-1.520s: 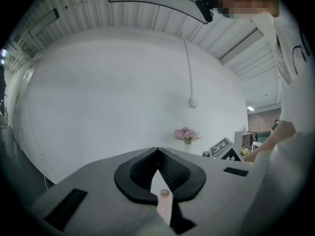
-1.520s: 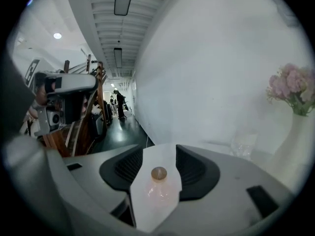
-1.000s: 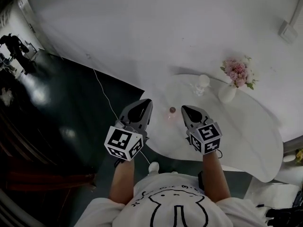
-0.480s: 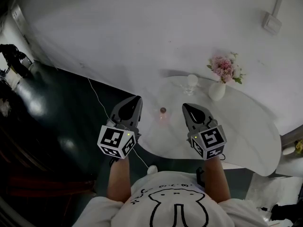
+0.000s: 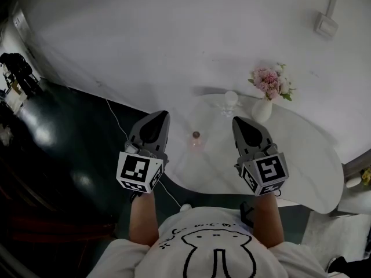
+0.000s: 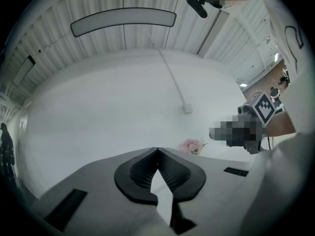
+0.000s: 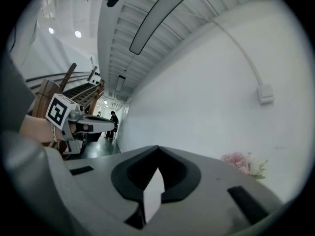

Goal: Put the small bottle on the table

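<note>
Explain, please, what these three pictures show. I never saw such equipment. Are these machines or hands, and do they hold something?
No robot here: a person holds a two-jaw tool in each hand, the left gripper and the right gripper. The top-down picture comes from a camera on the person's head; the other two come from cameras riding on each gripper. On the white table stand a small bottle, a vase of pink flowers and a small white object. Both grippers are shut and hold nothing.
</note>
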### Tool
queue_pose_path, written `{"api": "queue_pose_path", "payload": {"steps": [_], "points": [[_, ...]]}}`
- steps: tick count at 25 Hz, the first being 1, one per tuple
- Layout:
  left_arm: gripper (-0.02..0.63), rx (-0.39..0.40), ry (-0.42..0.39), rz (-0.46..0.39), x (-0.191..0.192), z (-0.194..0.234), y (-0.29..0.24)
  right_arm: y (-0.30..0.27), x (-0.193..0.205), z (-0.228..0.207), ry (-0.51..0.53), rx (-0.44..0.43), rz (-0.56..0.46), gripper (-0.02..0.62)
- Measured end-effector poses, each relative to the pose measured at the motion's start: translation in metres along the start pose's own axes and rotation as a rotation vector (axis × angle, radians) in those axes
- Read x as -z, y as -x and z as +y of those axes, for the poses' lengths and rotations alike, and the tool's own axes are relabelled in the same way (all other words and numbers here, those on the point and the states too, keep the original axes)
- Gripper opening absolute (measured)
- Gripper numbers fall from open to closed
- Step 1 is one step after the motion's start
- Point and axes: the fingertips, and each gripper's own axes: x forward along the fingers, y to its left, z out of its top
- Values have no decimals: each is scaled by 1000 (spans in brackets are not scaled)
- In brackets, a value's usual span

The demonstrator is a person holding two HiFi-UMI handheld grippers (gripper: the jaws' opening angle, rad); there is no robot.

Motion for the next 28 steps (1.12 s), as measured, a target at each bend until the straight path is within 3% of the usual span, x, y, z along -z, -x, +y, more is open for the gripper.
{"api": "queue_pose_path", "payload": {"steps": [10, 28], "points": [[5, -70, -27, -42, -24, 17, 8, 25, -33, -27, 4, 91, -82, -7], [5, -124, -74, -74, -40, 32, 10, 32, -50, -35, 90, 161, -104, -8]]}}
